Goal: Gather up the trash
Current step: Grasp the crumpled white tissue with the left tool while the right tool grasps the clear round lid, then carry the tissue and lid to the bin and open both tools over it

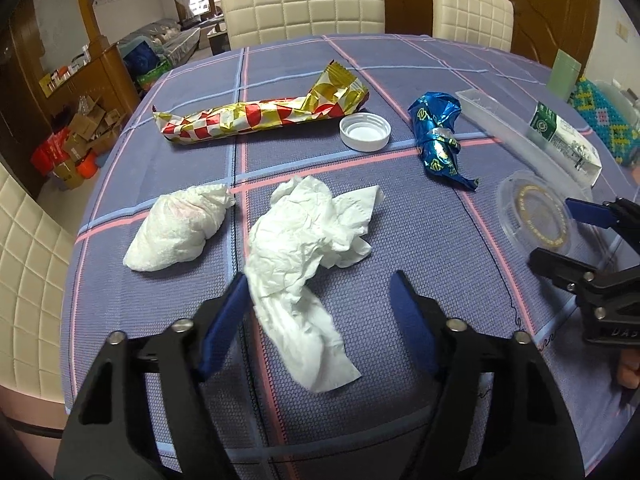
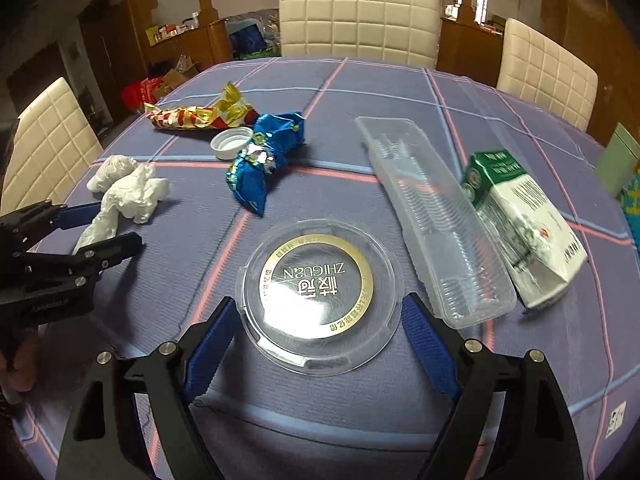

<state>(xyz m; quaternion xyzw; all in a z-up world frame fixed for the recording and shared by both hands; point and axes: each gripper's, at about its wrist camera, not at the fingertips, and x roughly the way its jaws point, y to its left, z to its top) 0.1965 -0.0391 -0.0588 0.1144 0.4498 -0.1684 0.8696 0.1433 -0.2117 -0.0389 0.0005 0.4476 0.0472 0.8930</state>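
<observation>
With both jaws apart, our left gripper [image 1: 320, 296] straddling the tissue [image 1: 304, 240] and right gripper [image 2: 316, 320] the lid [image 2: 318, 292], we judge nothing collected: wrappers [image 1: 264, 114], cap [image 1: 365, 131], tray [image 2: 432, 224], carton [image 2: 524, 228] litter the worktop [image 1: 400, 360].

tablecloth [image 1: 400, 208] purple plaid | tissue [image 1: 304, 248] white | wrapper [image 1: 436, 136] blue
</observation>
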